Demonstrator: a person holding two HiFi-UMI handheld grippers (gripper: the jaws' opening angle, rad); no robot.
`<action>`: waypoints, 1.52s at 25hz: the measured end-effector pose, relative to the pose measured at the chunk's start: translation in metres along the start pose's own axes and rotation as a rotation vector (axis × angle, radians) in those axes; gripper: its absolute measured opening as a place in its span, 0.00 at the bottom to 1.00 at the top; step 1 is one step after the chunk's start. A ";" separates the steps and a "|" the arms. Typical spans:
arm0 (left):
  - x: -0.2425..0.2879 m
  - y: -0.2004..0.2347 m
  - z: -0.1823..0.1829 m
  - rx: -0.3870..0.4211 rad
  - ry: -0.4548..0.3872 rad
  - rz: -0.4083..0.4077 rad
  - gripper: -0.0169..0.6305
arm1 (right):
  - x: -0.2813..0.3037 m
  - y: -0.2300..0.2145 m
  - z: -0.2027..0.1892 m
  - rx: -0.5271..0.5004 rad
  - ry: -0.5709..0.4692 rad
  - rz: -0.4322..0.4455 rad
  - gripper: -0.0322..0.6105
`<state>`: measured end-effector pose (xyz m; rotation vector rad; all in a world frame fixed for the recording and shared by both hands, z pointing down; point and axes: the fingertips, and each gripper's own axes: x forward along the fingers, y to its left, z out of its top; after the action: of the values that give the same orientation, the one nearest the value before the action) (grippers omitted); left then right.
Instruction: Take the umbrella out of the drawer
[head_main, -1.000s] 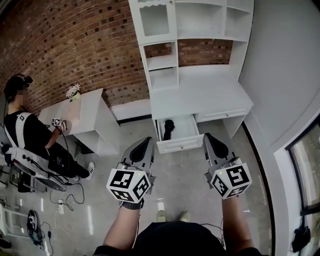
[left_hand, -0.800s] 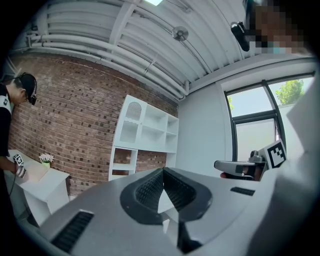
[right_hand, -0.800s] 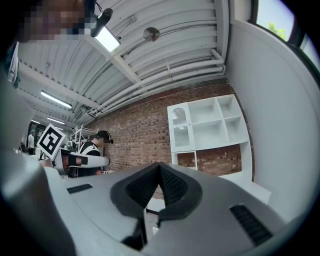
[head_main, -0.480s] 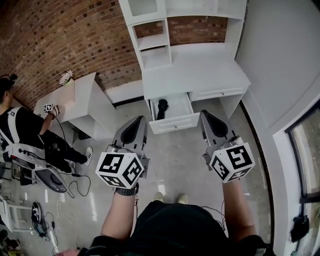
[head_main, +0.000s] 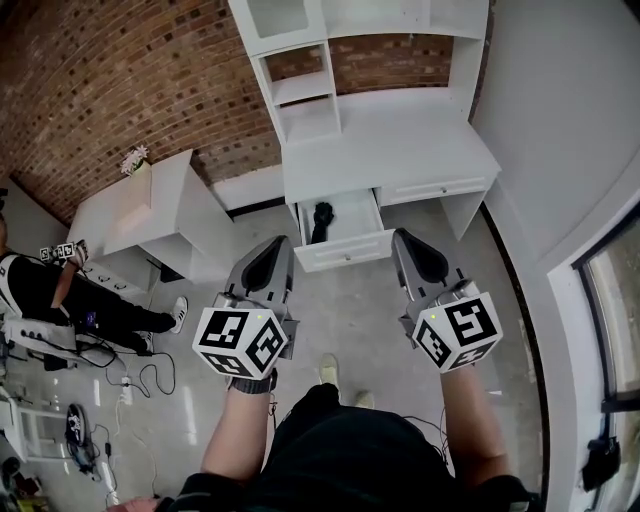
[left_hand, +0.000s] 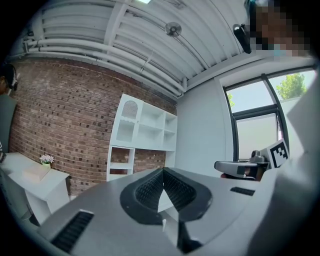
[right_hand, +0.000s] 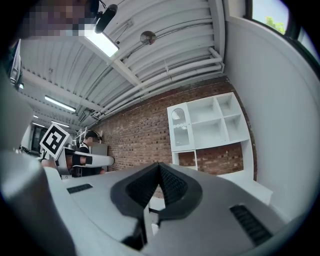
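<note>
umbrella (head_main: 321, 219): black, in open drawer (head_main: 346, 251) below tabletop (head_main: 400, 150), frame centre | left tool (head_main: 283, 243): pressed together, empty, lower left of umbrella, apart | right tool (head_main: 399, 237): pressed together, empty, right of drawer

Umbrella (head_main: 321, 220): plain black. Drawer (head_main: 345, 252): white, front and inside. Counter (head_main: 400, 150) and shelf unit (head_main: 305, 92) above: white throughout. Back wall (head_main: 120, 80): red-brown brick, pale mortar lines. Side wall (head_main: 560, 110): plain pale grey. Floor (head_main: 350, 310): grey, glossy patches. Left gripper (head_main: 282, 243), right gripper (head_main: 400, 236): grey shells, black ribbed pads on jaws. Marker cubes (head_main: 240, 342): white faces, black square patterns. Second counter (head_main: 165, 205): white. Flowers (head_main: 134, 158) on it: pinkish white.
</note>
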<state>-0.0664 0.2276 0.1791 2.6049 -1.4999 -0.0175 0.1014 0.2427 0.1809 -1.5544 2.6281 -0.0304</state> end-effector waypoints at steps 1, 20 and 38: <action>0.002 0.000 -0.002 -0.001 0.003 0.002 0.04 | 0.000 -0.003 0.000 0.001 -0.001 -0.003 0.06; 0.081 0.069 -0.026 -0.025 0.037 0.018 0.04 | 0.093 -0.038 -0.019 0.008 0.032 -0.030 0.06; 0.215 0.211 -0.087 -0.068 0.145 -0.009 0.04 | 0.281 -0.064 -0.078 0.026 0.119 -0.065 0.06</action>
<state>-0.1326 -0.0525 0.3039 2.5002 -1.4137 0.1147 0.0160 -0.0365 0.2439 -1.6791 2.6526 -0.1653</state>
